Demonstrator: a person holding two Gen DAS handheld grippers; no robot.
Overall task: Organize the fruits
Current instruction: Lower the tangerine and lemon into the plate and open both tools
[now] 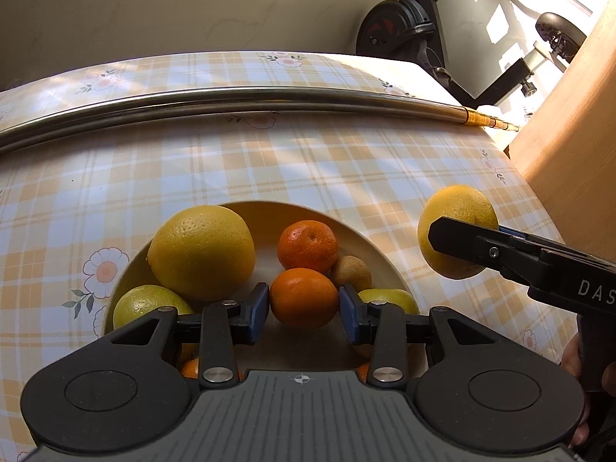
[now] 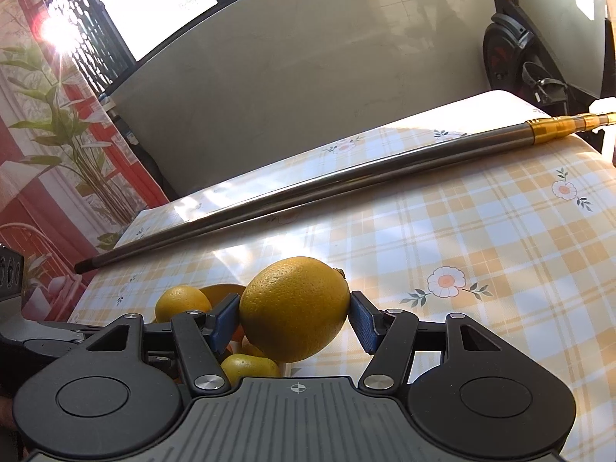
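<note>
A cream bowl [image 1: 369, 246] on the checked tablecloth holds a big yellow citrus [image 1: 202, 250], two mandarins [image 1: 308, 244], a small brown fruit [image 1: 351, 271] and green-yellow fruits [image 1: 146, 304]. My left gripper [image 1: 304, 310] hangs over the bowl with its pads on either side of the near mandarin [image 1: 304, 296], touching or nearly so. My right gripper [image 2: 294, 317] is shut on a yellow citrus [image 2: 294, 308], held above the table right of the bowl; that fruit also shows in the left wrist view [image 1: 458, 211]. The bowl [image 2: 223, 290] lies behind the left finger.
A long steel pole [image 1: 231, 102] with a gold end lies across the far table, also in the right wrist view [image 2: 346, 184]. A wooden panel [image 1: 569, 134] stands at the right. An exercise bike [image 1: 415, 27] is beyond the table. A curtain [image 2: 46, 154] hangs left.
</note>
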